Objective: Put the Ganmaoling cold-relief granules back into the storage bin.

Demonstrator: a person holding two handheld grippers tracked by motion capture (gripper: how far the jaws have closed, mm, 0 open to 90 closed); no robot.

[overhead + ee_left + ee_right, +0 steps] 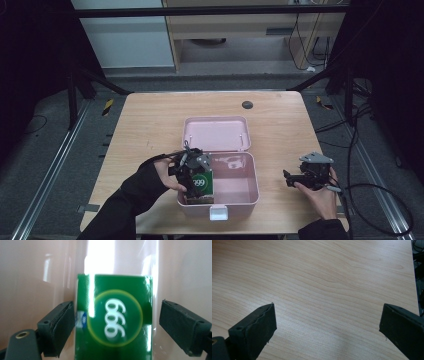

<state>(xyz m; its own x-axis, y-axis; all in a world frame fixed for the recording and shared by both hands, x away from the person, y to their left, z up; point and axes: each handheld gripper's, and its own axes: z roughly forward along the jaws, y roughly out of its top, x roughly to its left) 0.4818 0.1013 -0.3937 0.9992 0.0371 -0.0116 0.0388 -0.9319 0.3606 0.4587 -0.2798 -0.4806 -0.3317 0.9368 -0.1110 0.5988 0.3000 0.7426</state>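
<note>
**Green box stands in pink case, jaws parted around it**

The green box (201, 184), marked 999, stands upright in the near left corner of the open pink case (247, 197) on the wooden table (150, 125). We see the left gripper (194, 172) reaching over the case's left wall. In the left gripper view, its jaws flank the box (113, 317): the left pad sits against its edge, the right stands clear. The right gripper (292, 178) rests in the person's hand to the right of the case, jaws spread wide over bare wood (324, 290).
</note>
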